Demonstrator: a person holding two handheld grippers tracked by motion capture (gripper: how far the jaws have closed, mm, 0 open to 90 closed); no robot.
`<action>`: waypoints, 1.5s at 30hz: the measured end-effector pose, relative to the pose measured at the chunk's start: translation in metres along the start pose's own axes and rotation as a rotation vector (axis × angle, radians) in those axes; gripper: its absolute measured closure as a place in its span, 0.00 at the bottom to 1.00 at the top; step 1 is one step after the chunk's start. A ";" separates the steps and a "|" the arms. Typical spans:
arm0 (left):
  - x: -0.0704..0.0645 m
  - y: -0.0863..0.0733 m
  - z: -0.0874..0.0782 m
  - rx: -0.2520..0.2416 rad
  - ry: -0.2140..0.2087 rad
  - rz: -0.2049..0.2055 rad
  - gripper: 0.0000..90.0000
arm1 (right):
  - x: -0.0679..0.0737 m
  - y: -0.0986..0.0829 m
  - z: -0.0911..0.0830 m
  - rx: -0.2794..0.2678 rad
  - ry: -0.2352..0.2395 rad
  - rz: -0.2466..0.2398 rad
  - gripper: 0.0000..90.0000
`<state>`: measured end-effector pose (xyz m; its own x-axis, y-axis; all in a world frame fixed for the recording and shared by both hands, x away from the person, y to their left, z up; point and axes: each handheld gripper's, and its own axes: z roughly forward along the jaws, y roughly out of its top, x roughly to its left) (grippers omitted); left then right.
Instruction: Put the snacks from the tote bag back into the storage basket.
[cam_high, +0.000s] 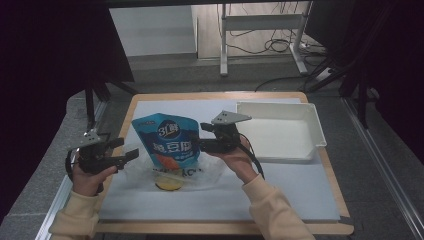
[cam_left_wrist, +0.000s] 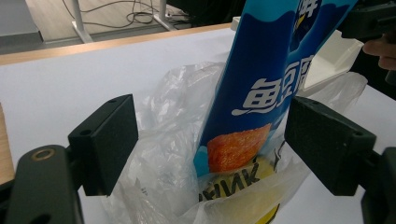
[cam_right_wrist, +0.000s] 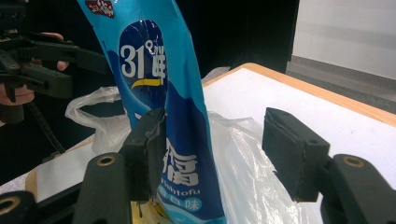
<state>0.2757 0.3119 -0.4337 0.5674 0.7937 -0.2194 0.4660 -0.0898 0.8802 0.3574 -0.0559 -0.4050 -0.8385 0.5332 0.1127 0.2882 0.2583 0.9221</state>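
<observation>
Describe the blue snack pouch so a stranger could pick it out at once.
On the white mat covering the wooden table, left of the empty white tray, lies a crumpled clear plastic bag. The blue snack pouch stands upright in it: the only tall, bright thing there, with white lettering and an orange food picture.

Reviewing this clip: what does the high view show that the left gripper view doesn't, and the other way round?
High view alone: the person's two forearms, the left gripper from outside, open beside the bag, and the whole white tray.
Left gripper view alone: close up, the black lettering on the clear plastic bag.
Shared: the blue snack pouch standing in that bag, and the right gripper at the pouch.
</observation>
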 end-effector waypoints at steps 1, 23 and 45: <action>0.000 0.000 0.000 0.001 0.001 -0.001 0.20 | 0.000 0.000 0.001 0.000 0.001 -0.001 0.45; 0.002 0.000 0.001 -0.001 0.008 -0.009 0.20 | 0.006 0.020 0.029 0.019 0.111 -0.051 0.89; 0.003 -0.001 0.002 0.004 0.012 -0.013 0.20 | 0.006 0.019 0.031 -0.002 0.132 -0.077 0.98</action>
<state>0.2780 0.3129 -0.4361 0.5535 0.8018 -0.2254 0.4754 -0.0820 0.8760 0.3720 -0.0225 -0.3980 -0.9114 0.4016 0.0896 0.2203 0.2923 0.9306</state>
